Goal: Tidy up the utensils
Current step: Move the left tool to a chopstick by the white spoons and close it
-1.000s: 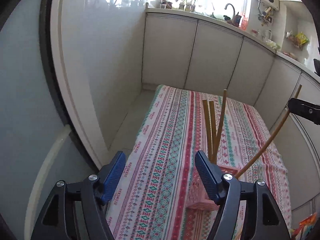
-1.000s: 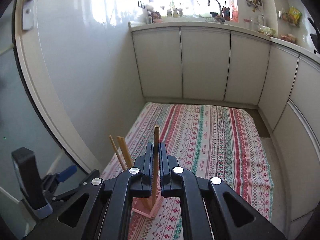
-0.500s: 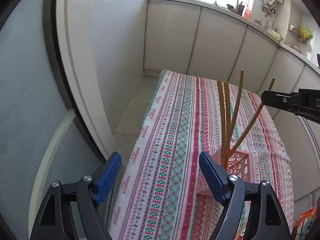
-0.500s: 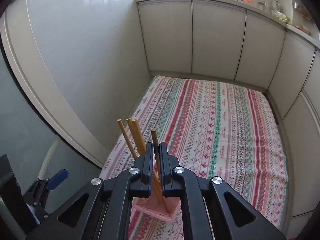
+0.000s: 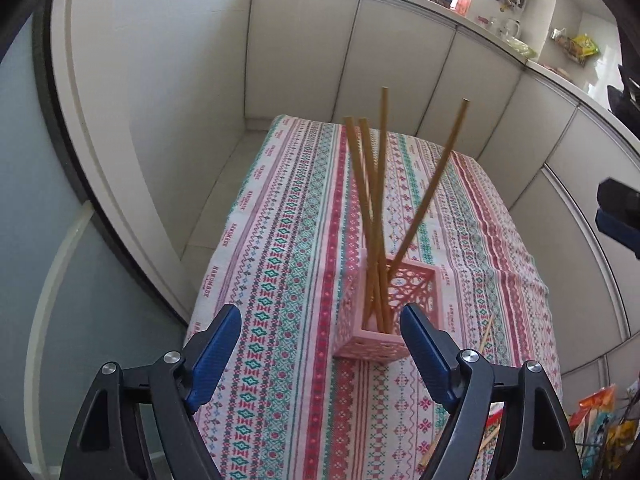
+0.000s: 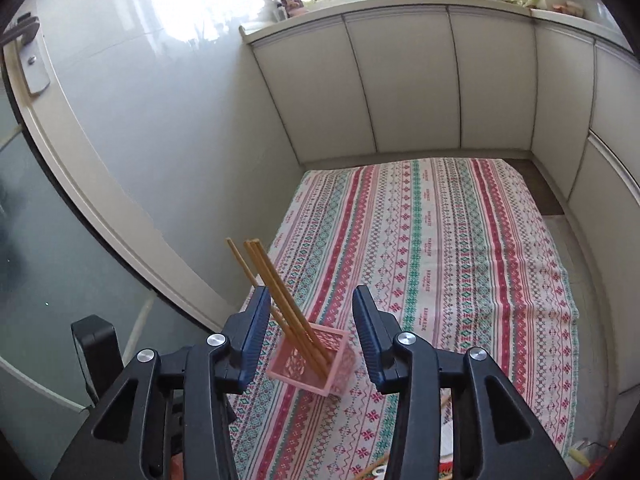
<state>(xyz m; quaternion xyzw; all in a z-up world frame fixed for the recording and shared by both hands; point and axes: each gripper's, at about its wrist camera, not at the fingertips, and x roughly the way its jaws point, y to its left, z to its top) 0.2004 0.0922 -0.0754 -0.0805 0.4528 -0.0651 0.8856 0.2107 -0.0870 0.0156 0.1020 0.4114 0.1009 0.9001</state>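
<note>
A pink lattice basket stands on the striped tablecloth and holds several wooden chopsticks that lean outward. My left gripper is open and empty, just in front of the basket. The right gripper shows at the right edge of the left wrist view. In the right wrist view the basket with the chopsticks sits between and below my right gripper's open, empty jaws. More chopsticks lie on the cloth at the basket's right.
The table stands in a corner of white cabinets, with a glossy wall and door frame on the left. Colourful packets lie off the table's near right corner. The far cloth bears nothing.
My right gripper has opened and let go of the chopstick, which now stands in the basket with the others. The right gripper has pulled back. My left gripper has tilted down toward the basket.
</note>
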